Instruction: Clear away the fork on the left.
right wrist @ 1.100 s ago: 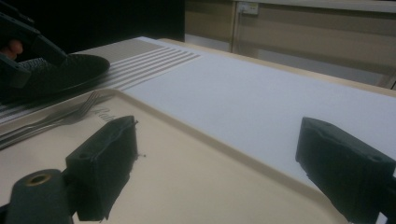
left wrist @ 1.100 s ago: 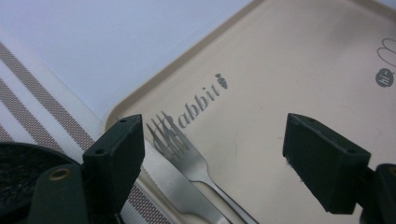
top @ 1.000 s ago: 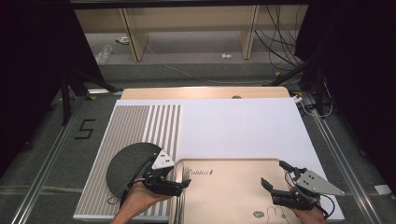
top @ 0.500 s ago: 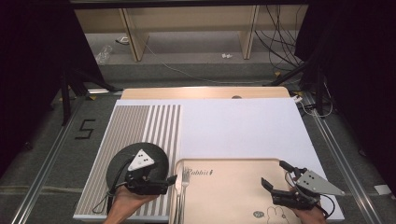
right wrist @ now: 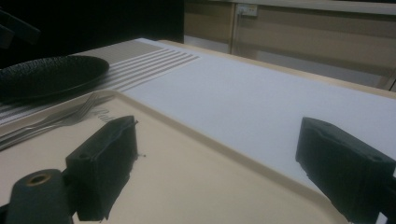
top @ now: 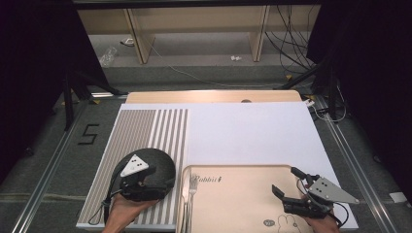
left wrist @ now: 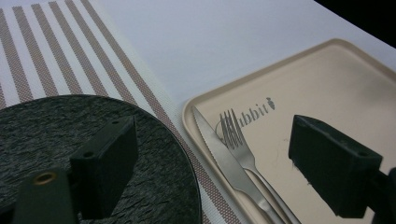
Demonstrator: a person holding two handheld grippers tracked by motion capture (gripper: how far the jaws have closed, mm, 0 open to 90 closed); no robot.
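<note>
the left tool (top: 145, 187) is hovering over the black plate (top: 163, 162), jaws spread and grasping nothing. the plate is resting on the striped placemat (top: 145, 126) at the near left, just beside the beige tray (top: 243, 194). the right tool (top: 291, 194) is hanging released over the tray's near right part. the plate looks placed; the knife (left wrist: 224, 154) and fork (left wrist: 236, 135) are lying in the tray's left edge, likely to be set out next. the left gripper view is showing the knife's serrated edge, too small to tell from above.
</note>
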